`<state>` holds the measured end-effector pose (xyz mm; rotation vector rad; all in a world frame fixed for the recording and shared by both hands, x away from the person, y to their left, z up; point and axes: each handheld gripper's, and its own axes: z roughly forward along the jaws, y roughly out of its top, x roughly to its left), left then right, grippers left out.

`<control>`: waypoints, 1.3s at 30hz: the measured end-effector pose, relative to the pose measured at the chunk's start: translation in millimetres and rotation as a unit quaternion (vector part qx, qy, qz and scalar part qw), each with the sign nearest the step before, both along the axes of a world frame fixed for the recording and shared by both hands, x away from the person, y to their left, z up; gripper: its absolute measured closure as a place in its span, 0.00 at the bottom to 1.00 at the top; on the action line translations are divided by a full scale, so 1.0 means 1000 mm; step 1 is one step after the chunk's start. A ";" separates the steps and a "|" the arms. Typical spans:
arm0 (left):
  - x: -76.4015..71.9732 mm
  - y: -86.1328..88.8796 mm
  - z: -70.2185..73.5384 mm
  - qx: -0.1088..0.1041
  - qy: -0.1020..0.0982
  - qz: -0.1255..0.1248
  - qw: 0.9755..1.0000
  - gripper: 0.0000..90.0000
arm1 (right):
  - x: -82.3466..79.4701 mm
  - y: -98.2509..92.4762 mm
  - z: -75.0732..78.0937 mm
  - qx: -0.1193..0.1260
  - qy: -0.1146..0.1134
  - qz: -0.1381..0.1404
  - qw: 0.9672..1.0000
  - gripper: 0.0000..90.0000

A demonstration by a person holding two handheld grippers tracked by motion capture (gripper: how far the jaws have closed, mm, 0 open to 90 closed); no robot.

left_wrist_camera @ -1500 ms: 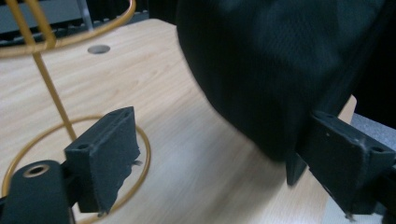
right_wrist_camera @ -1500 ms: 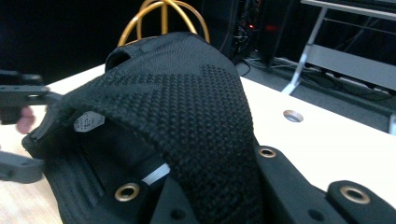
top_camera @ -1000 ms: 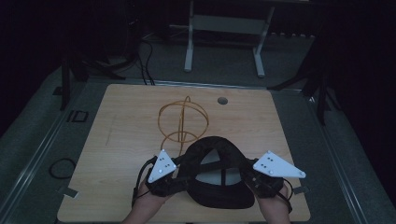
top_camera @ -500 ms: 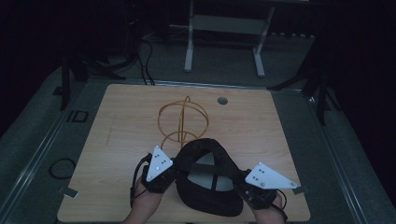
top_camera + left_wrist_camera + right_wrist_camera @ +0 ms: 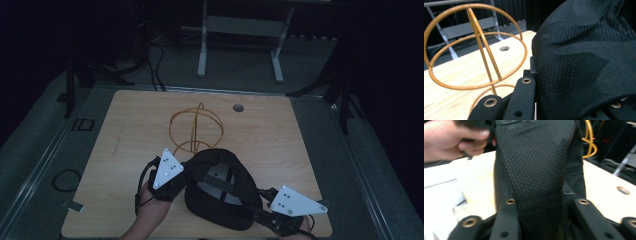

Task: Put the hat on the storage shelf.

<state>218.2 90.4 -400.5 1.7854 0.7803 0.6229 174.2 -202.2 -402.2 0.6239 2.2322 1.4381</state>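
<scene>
A black cap [image 5: 215, 185] hangs just above the near part of the wooden table [image 5: 125, 150], between my two grippers. My left gripper [image 5: 187, 175] is shut on the cap's left side; in the left gripper view the black cloth [image 5: 584, 62] covers the left gripper's [image 5: 571, 95] right jaw. My right gripper [image 5: 252, 207] has its jaws on either side of the cap's right end [image 5: 534, 170]. The right gripper's [image 5: 546, 202] jaws have just been opening and stand apart around the cloth. A gold wire stand [image 5: 196, 127] rises behind the cap.
The wire stand [image 5: 474, 57] is close in front of the left gripper. A round hole [image 5: 238, 107] lies in the table's far part. The person's left hand [image 5: 449, 140] shows beyond the cap. Metal frame legs [image 5: 202, 45] stand on the floor past the table.
The right gripper has drawn back toward the table's near edge and sunk. The left gripper has lifted a little. The cap has tilted and turned between them.
</scene>
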 end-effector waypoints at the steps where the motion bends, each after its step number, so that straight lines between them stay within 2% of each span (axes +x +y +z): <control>1: 0.000 0.001 0.002 0.003 -0.003 -0.002 1.000 0.99 | 0.000 -0.004 0.000 -0.002 0.003 0.017 1.000 0.72; 3: -0.001 0.000 0.005 0.011 -0.012 -0.007 1.000 0.99 | 0.000 -0.011 -0.001 -0.012 0.010 0.026 1.000 0.68; 4: -0.001 -0.001 0.006 0.014 -0.010 -0.016 1.000 0.99 | 0.000 -0.015 -0.003 -0.018 0.013 0.037 0.999 0.67; 6: -0.001 -0.003 0.007 0.019 -0.014 -0.017 1.000 0.99 | 0.001 -0.021 -0.004 -0.018 0.023 0.048 0.998 0.66; 8: 0.000 -0.004 0.009 0.017 -0.013 -0.023 0.999 0.99 | -0.003 -0.026 -0.005 -0.034 0.019 0.064 0.997 0.60; 10: 0.000 -0.004 0.010 0.018 -0.017 -0.020 0.999 0.99 | -0.004 -0.028 -0.005 -0.036 0.019 0.071 0.997 0.59; 13: 0.001 0.002 0.013 0.009 -0.021 -0.017 1.000 0.99 | -0.006 -0.035 -0.005 -0.043 0.021 0.084 0.995 0.56; 16: 0.002 0.008 0.017 0.002 -0.022 -0.034 0.999 0.99 | -0.005 -0.048 -0.004 -0.040 0.023 0.089 0.995 0.54; 18: 0.003 0.010 0.019 0.012 -0.028 -0.044 0.999 0.99 | -0.001 -0.059 -0.001 -0.034 0.024 0.085 0.996 0.51; 20: 0.004 0.012 0.018 0.015 -0.030 -0.054 0.998 0.99 | 0.007 -0.068 0.003 -0.055 0.012 0.079 0.995 0.43; 22: 0.006 0.015 0.017 0.015 -0.027 -0.069 0.997 0.99 | 0.011 -0.070 0.004 -0.062 0.008 0.085 0.994 0.41; 25: 0.009 0.017 0.016 0.006 -0.019 -0.092 0.996 0.99 | 0.021 -0.072 0.011 -0.086 -0.011 0.100 0.991 0.44; 30: 0.015 0.018 0.012 -0.004 -0.005 -0.131 0.991 0.99 | 0.032 -0.067 0.024 -0.133 -0.043 0.138 0.981 0.52; 33: 0.017 0.016 0.010 0.003 -0.006 -0.143 0.990 0.99 | 0.038 -0.061 0.033 -0.150 -0.061 0.157 0.974 0.55; 35: 0.017 0.015 0.009 0.008 -0.004 -0.154 0.988 0.99 | 0.041 -0.055 0.040 -0.168 -0.074 0.172 0.968 0.57; 36: 0.017 0.014 0.009 0.011 -0.004 -0.155 0.988 0.99 | 0.043 -0.051 0.043 -0.177 -0.085 0.180 0.964 0.57; 38: 0.017 0.011 0.009 0.017 -0.006 -0.164 0.986 0.99 | 0.043 -0.044 0.049 -0.184 -0.107 0.193 0.958 0.58; 39: 0.018 0.011 0.009 0.018 -0.005 -0.163 0.986 0.99 | 0.044 -0.041 0.052 -0.187 -0.117 0.201 0.954 0.60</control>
